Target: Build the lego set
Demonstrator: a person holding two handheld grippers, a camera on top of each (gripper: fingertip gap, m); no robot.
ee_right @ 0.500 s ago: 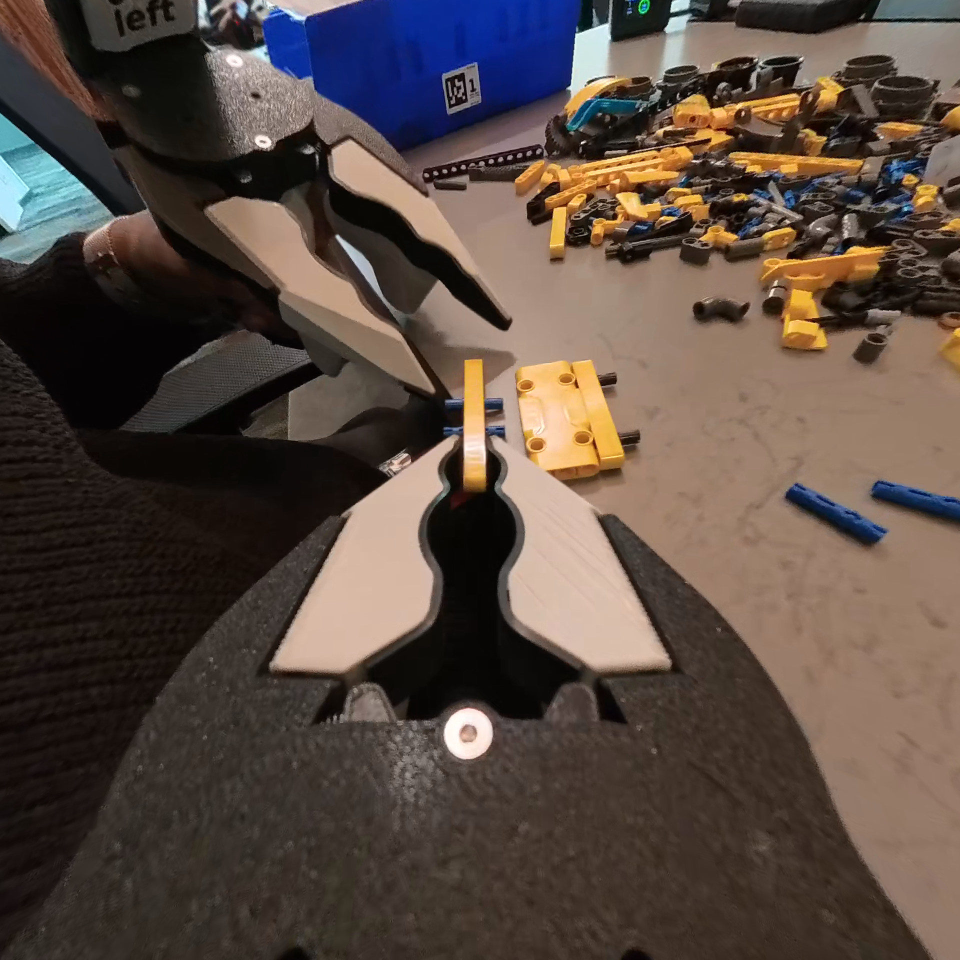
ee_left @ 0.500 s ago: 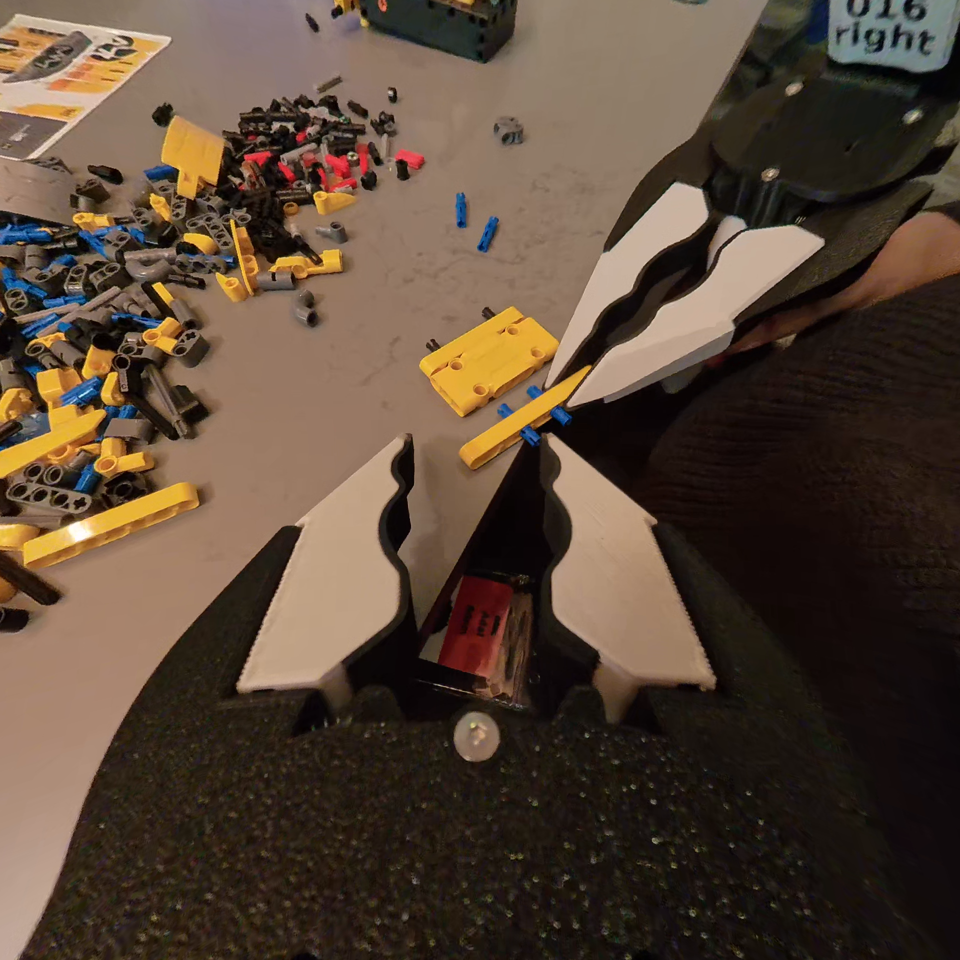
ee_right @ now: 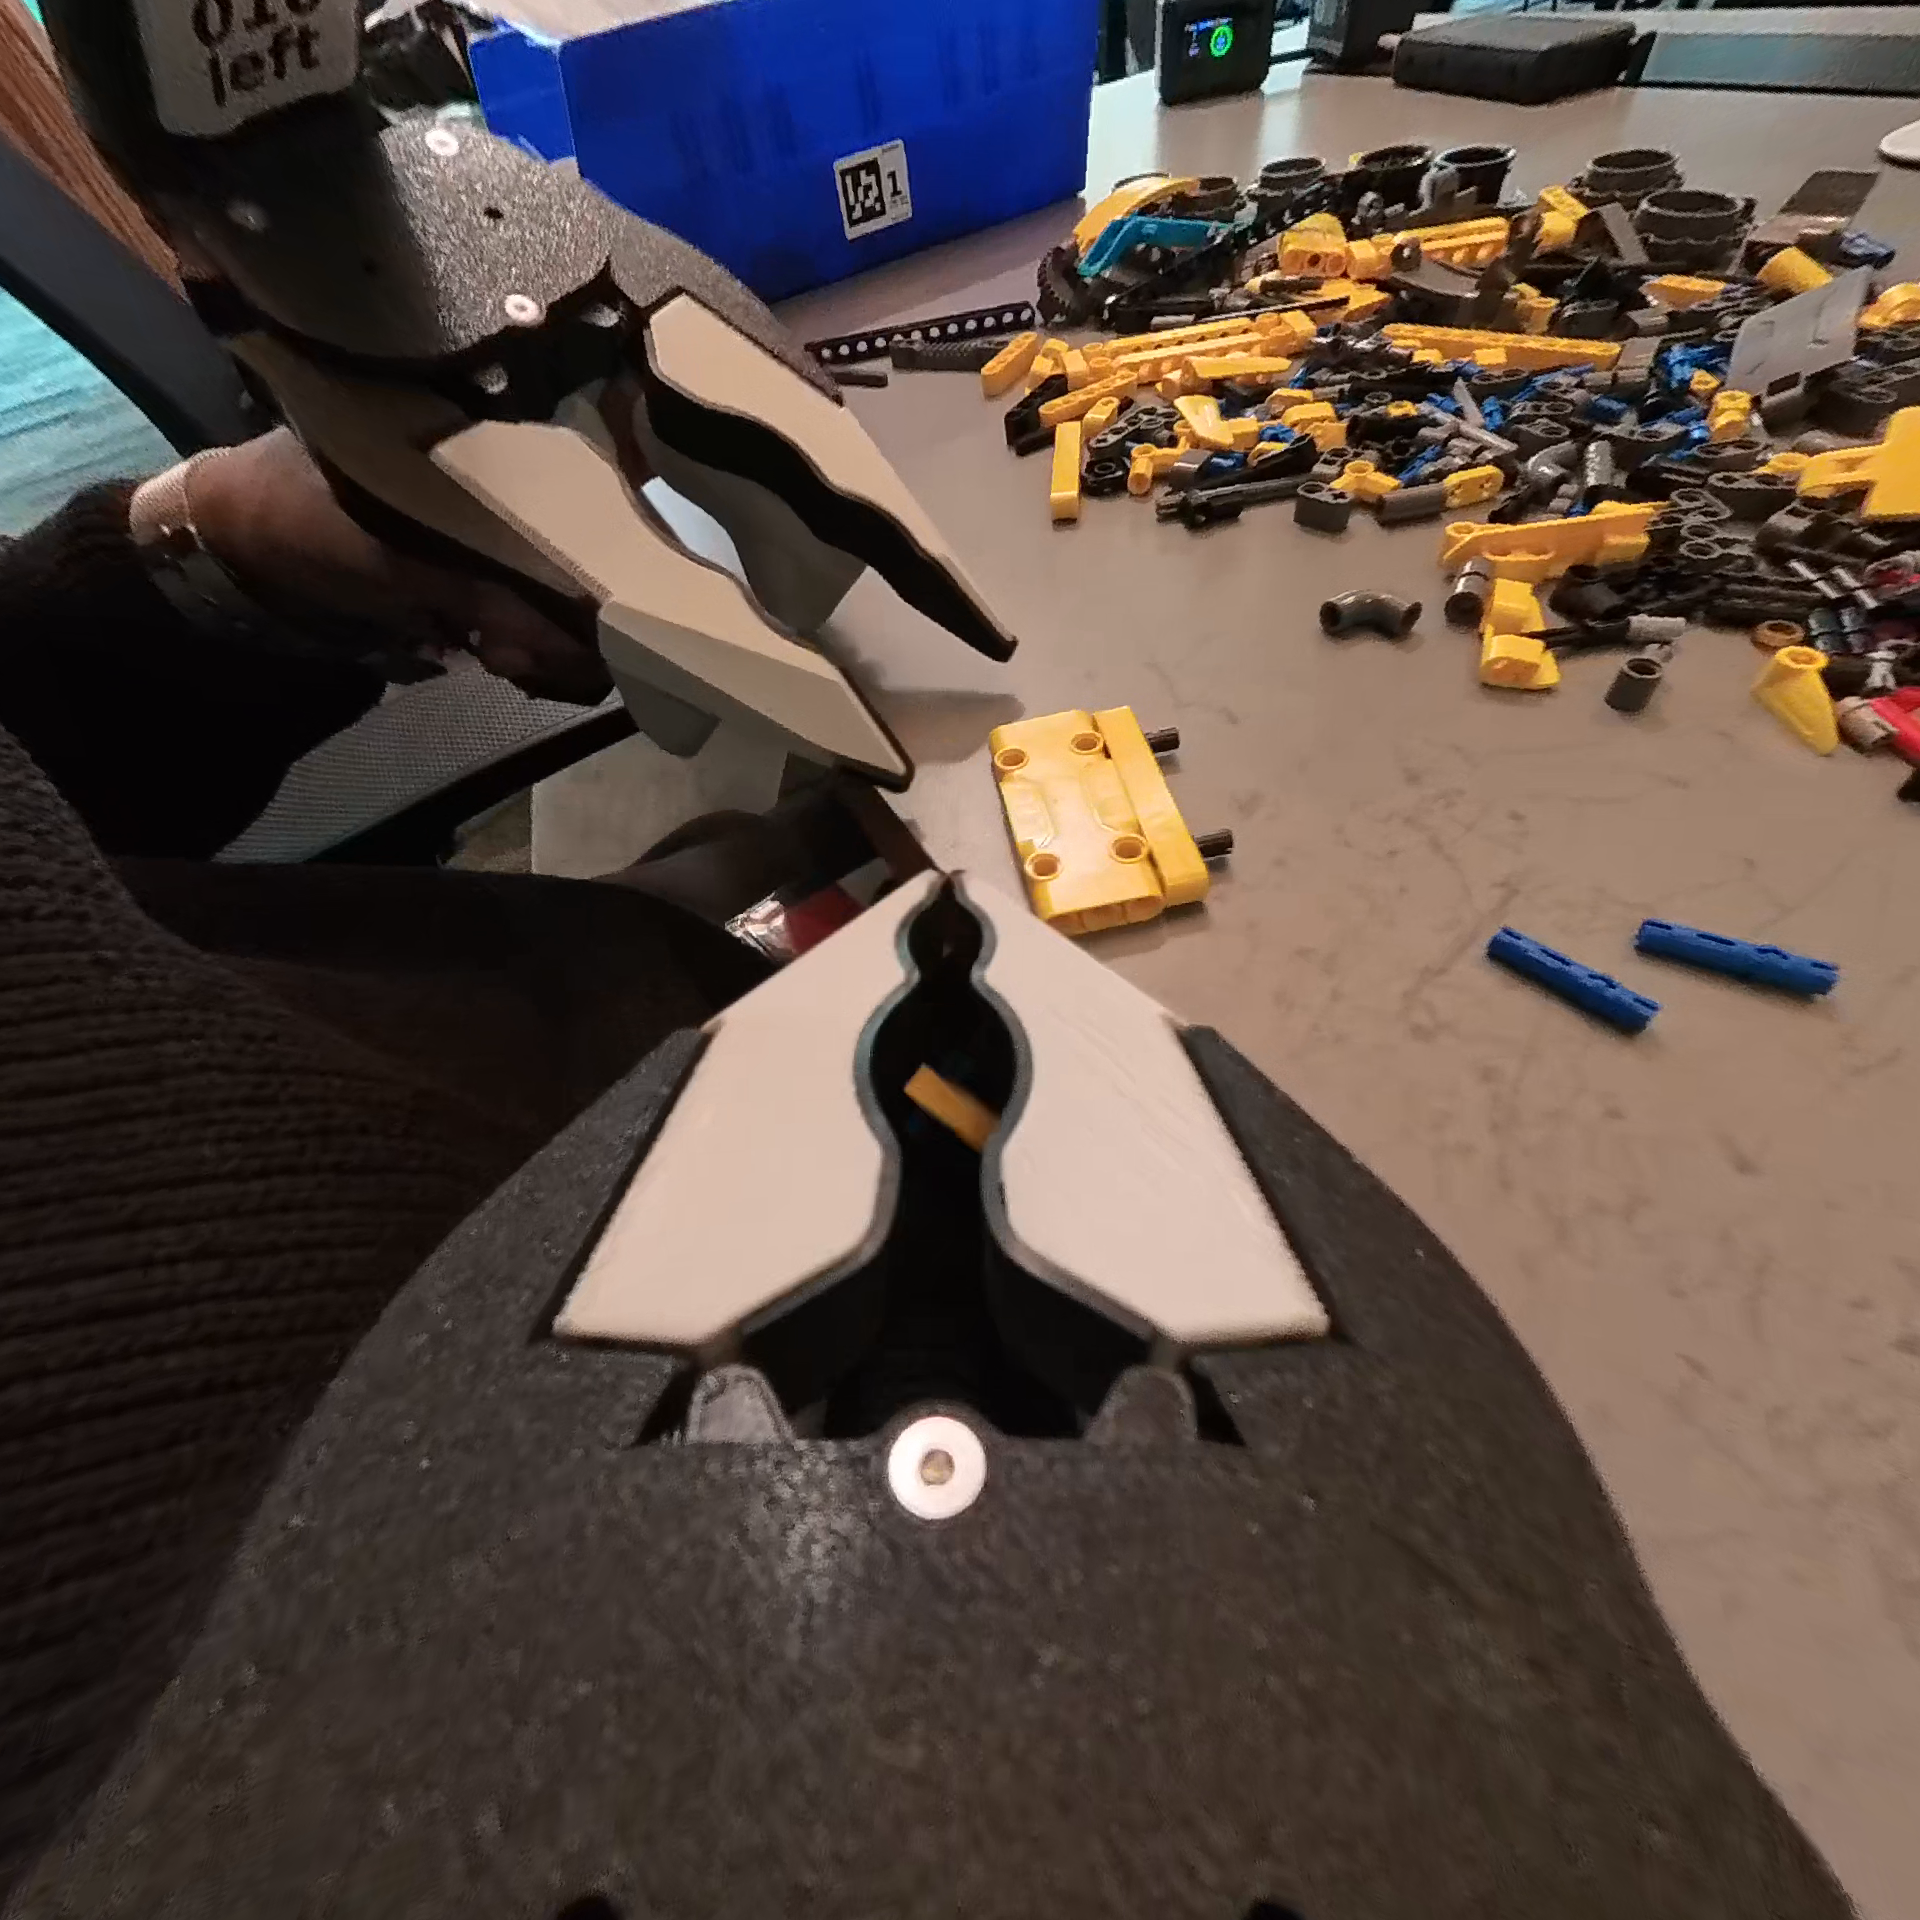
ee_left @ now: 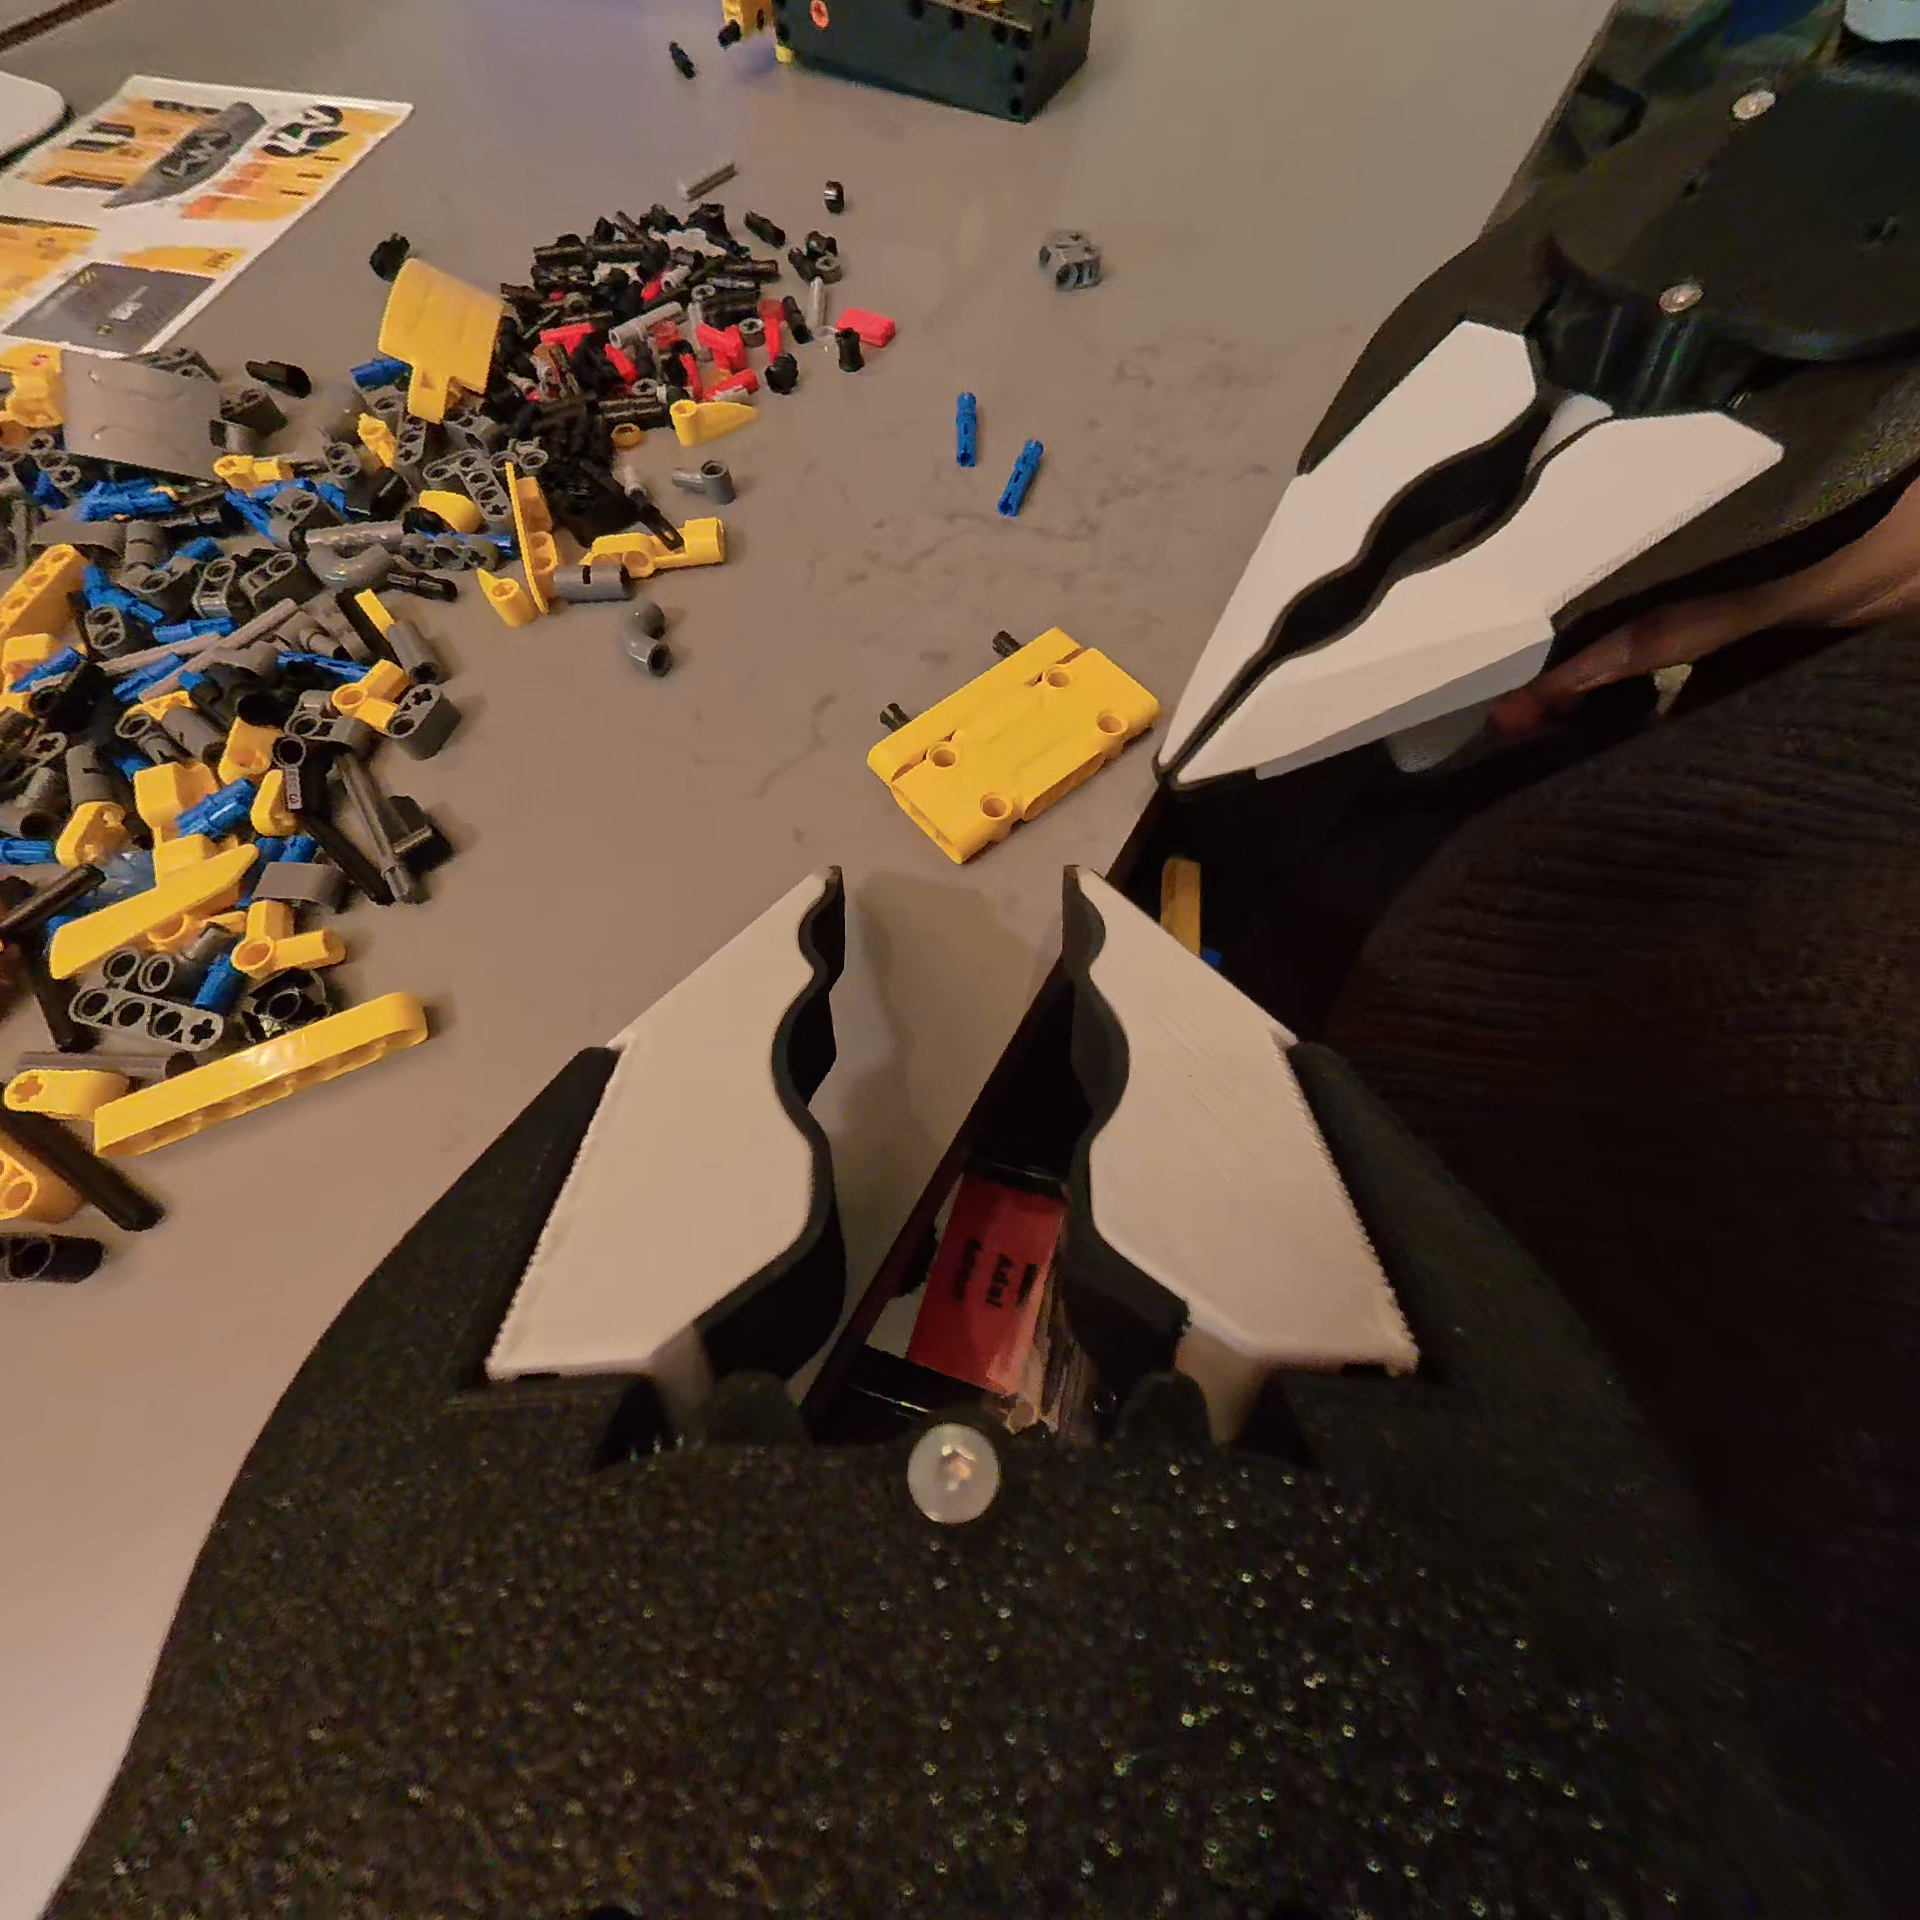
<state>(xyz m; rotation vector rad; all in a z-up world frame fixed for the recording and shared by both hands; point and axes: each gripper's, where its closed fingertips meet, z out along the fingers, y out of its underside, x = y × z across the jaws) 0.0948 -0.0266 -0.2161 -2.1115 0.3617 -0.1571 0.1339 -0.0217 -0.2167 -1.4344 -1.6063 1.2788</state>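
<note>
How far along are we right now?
Done: yellow panel with two black pins fitted lies on the table. In hand: nothing; left gripper open, right gripper shut empty, yellow beam below the table edge. Left: loose pile, two blue pins.

Left tongs (ee_left: 951,894) gape near yellow panel (ee_left: 1013,743); right tongs (ee_left: 1169,769) closed.

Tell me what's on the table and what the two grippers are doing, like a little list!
Left gripper: open, empty, at the table edge
Right gripper: shut, nothing seen at its tips
Nearest piece: yellow panel with two black pins, lying flat, untouched
Below the edge: small yellow beam
Loose: two blue pins
Pile: yellow, black, blue, grey and red parts
</note>
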